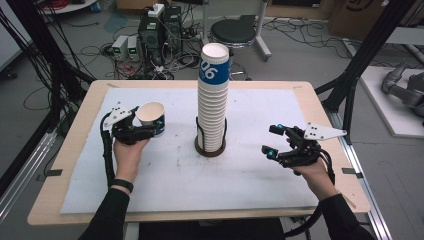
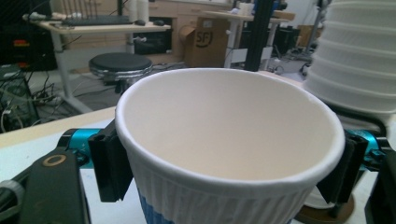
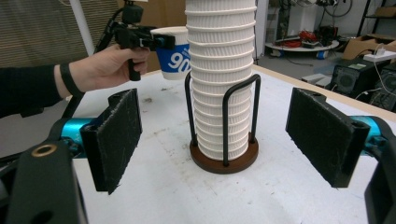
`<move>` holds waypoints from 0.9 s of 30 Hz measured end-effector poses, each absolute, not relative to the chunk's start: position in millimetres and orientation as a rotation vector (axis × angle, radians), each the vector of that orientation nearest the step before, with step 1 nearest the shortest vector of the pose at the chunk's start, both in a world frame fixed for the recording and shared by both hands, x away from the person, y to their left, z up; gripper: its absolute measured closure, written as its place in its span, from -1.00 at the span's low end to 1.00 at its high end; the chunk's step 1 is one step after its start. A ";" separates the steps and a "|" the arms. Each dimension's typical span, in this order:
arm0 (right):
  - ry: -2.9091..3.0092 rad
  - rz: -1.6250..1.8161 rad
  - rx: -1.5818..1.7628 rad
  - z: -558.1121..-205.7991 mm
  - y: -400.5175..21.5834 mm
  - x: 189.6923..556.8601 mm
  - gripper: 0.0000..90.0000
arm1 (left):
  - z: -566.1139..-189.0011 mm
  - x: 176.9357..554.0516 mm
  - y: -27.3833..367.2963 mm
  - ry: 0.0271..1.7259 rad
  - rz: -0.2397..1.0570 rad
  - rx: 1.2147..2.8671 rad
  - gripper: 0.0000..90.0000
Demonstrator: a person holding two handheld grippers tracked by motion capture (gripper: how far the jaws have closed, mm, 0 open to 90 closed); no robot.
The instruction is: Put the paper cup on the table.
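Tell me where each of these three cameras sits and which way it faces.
High view: above the person's side, looking down on the table; both forearms show.
Left gripper view: rides the left gripper, jaws gripping a paper cup.
Right gripper view: rides the right gripper, jaws apart, facing the cup stack.
Shared: that stack, in all three.

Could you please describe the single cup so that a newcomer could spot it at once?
Start at the tall cup stack in the wooden-based holder at the table's middle. To its left, the left gripper holds one paper cup. It alone stands apart from the stack, its mouth open.
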State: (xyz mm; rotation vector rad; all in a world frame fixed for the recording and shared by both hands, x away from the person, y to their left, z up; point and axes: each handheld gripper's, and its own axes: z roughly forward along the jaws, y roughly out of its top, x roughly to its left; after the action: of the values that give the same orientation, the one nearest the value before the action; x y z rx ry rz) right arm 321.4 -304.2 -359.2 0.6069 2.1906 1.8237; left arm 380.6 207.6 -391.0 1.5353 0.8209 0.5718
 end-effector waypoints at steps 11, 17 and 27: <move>2.202 1.820 0.603 -360.3 -302.7 322.3 -0.58 | -415.2 402.7 207.4 0.908 0.601 1.537 -0.53; 2.201 1.826 0.608 -361.0 -303.2 322.1 -0.58 | -427.4 410.2 206.8 0.935 0.636 1.560 -0.52; 2.203 1.825 0.611 -361.5 -303.3 321.8 -0.58 | -436.8 415.9 210.2 0.972 0.641 1.592 -0.52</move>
State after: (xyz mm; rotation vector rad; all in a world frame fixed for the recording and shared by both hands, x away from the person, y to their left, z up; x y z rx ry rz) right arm 321.8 -303.3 -361.5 0.6113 2.2026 1.8245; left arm 415.9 210.2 -436.8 1.5919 0.9717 0.6408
